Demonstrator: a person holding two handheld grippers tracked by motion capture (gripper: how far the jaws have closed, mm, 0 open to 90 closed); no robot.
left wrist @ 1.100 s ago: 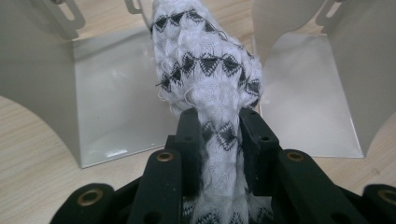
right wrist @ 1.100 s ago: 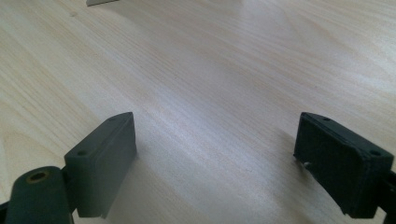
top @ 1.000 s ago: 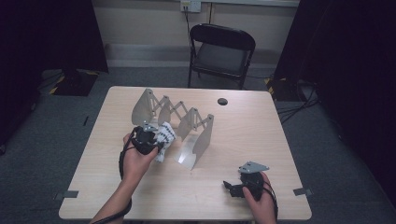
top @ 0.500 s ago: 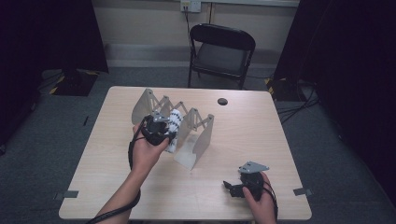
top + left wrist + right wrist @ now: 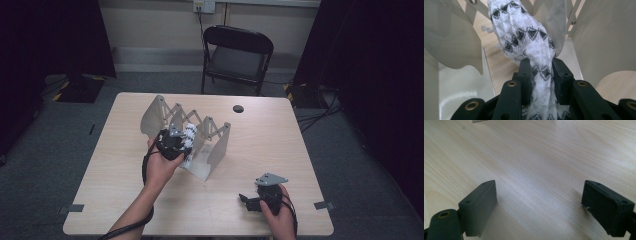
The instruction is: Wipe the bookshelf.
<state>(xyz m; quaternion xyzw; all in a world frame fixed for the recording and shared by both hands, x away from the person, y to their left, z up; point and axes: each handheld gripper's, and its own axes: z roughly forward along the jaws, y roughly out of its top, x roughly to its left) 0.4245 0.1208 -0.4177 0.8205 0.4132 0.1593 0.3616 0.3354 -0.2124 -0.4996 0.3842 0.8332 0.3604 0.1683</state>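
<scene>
A white knitted cloth with black triangle marks [image 5: 529, 42] is rolled into a thick bundle, and my left gripper [image 5: 541, 72] is shut on it. In the high view that left gripper [image 5: 176, 142] holds the white cloth [image 5: 189, 141] against the grey folding rack [image 5: 212, 150], between two of its upright plates. The rack's plates [image 5: 454, 37] rise on both sides of the cloth. My right gripper [image 5: 246, 201] rests low near the table's front right, pointing left. Its jaws stand wide apart, open over bare wood [image 5: 536, 170] with nothing between them.
The wooden table [image 5: 280, 145] carries a small dark round disc [image 5: 238, 108] at the back. A black folding chair [image 5: 239, 55] stands behind the table. Dark curtains hang at both sides, and cables lie on the floor at the right.
My left gripper has carried the white cloth to the right and away from me, into the rack's plates. The right gripper has stayed where it was.
</scene>
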